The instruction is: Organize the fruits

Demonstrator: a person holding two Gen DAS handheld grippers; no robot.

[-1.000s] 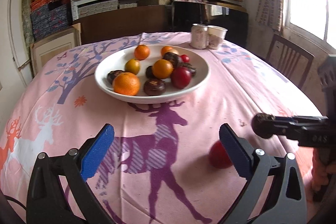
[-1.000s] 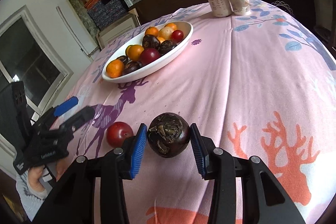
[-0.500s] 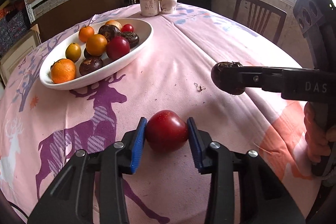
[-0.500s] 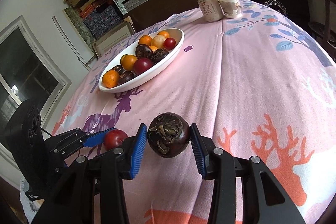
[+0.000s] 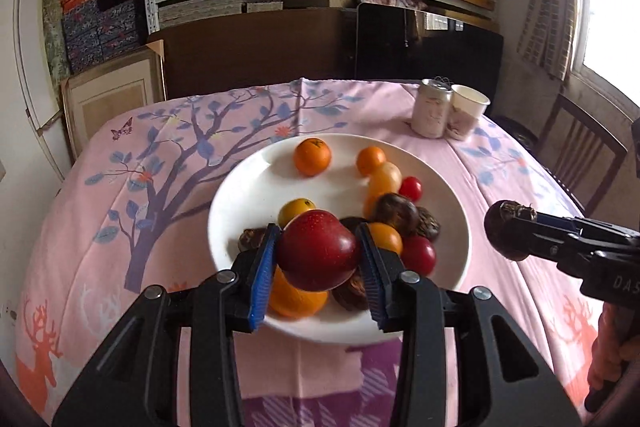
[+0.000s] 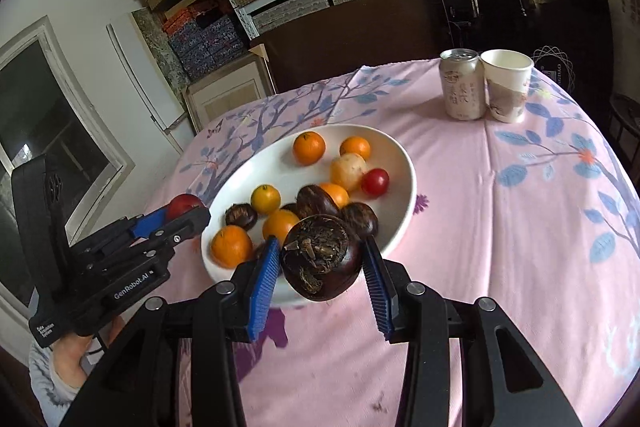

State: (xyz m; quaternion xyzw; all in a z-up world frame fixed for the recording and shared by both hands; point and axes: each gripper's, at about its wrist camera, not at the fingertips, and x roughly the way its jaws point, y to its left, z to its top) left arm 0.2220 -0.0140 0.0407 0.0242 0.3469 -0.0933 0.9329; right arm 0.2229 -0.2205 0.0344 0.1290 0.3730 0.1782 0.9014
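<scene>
Left hand-held gripper (image 5: 319, 255) clamped on red plum (image 5: 318, 251), held above near side of white bowl (image 5: 248, 187); right hand-held gripper (image 6: 320, 265) clamped on dark brown fruit (image 6: 321, 263), held over bowl's near rim, just right of the left one; both fruits off the surface (image 6: 500, 227), which is covered in pink cloth; bowl holds oranges, small red fruits and dark brown fruits, mostly on its right half; orange (image 5: 312, 157) sits apart at far side; can (image 6: 462, 85) and paper cup (image 6: 506, 87) stand touching at far right, well apart from bowl.
</scene>
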